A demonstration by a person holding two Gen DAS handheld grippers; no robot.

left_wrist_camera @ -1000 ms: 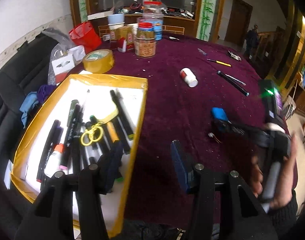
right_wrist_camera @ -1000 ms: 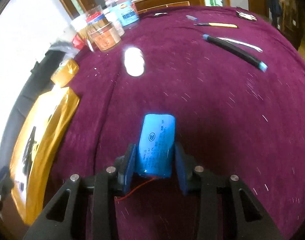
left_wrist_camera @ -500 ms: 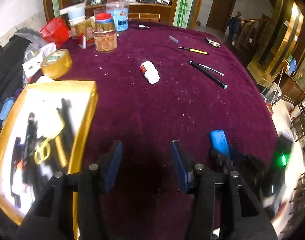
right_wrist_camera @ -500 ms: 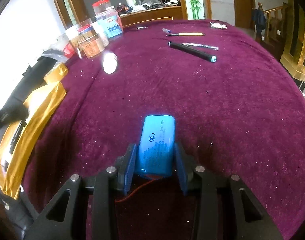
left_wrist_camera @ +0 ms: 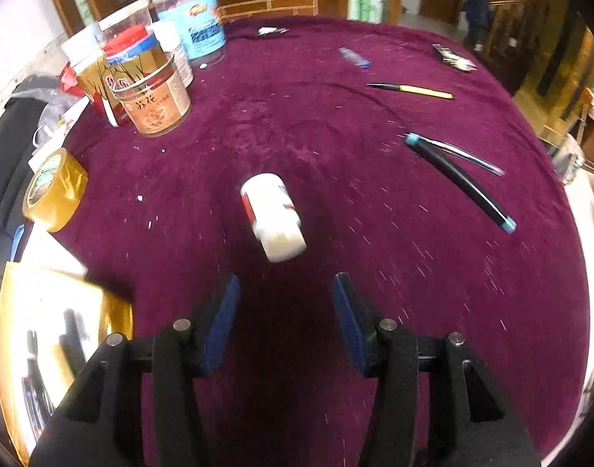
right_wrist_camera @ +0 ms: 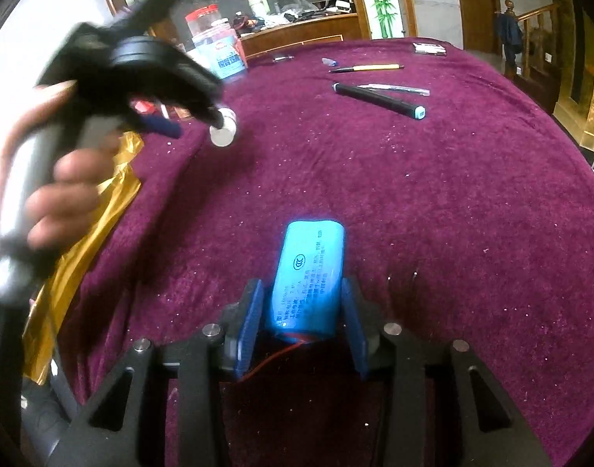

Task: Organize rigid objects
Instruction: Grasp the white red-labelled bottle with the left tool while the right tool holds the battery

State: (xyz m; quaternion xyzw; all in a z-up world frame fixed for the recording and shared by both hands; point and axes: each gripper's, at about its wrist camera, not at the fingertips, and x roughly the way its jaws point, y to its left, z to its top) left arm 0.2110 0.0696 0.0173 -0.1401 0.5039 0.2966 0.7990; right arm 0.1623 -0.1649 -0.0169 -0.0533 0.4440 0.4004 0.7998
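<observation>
Left tongs tilted down, jaws spread.

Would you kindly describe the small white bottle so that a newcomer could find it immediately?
Start at the round table with the maroon cloth. Near its middle, in front of the open left tongs, the white bottle lies on its side. Unlike the upright jars behind it and the slim pens to its right, it is short, stubby and red-labelled.
</observation>
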